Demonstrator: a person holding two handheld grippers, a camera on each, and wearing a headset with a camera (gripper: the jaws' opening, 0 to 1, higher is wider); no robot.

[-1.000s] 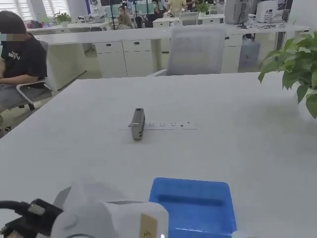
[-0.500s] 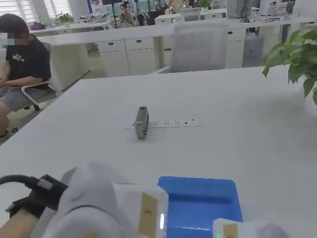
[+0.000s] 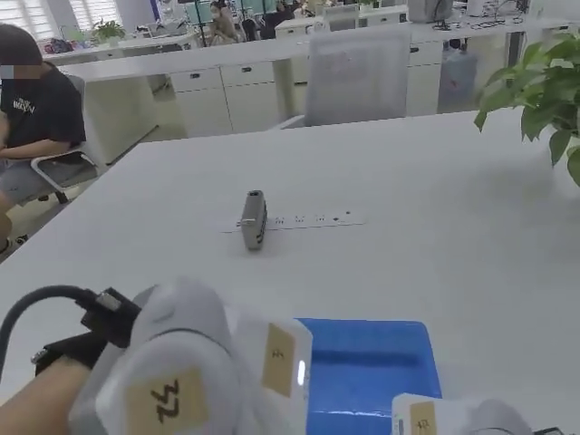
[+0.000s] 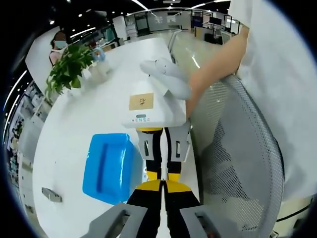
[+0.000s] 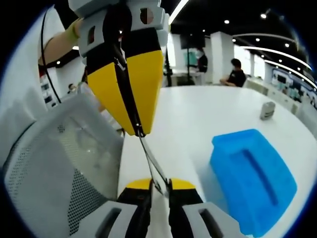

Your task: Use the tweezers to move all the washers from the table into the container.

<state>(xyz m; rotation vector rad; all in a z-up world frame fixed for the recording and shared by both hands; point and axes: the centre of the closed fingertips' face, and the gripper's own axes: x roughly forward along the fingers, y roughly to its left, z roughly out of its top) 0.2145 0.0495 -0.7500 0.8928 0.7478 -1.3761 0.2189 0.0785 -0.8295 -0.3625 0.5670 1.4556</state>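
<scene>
While both are clamped on it, slim shiny metal tweezers (image 5: 150,161) span tip-to-tip from right gripper (image 5: 159,191) to left gripper (image 5: 136,133), above the table edge near the blue rectangular moulded container (image 5: 252,183).

The container (image 3: 373,362) is seen as matt blue plastic, the table (image 3: 453,254) as smooth matt white, the tweezers (image 5: 150,162) as thin glossy metal

tan sticker (image 4: 141,101) on right hand-held gripper (image 4: 162,173), mark unreadable, no legible text elsewhere
</scene>
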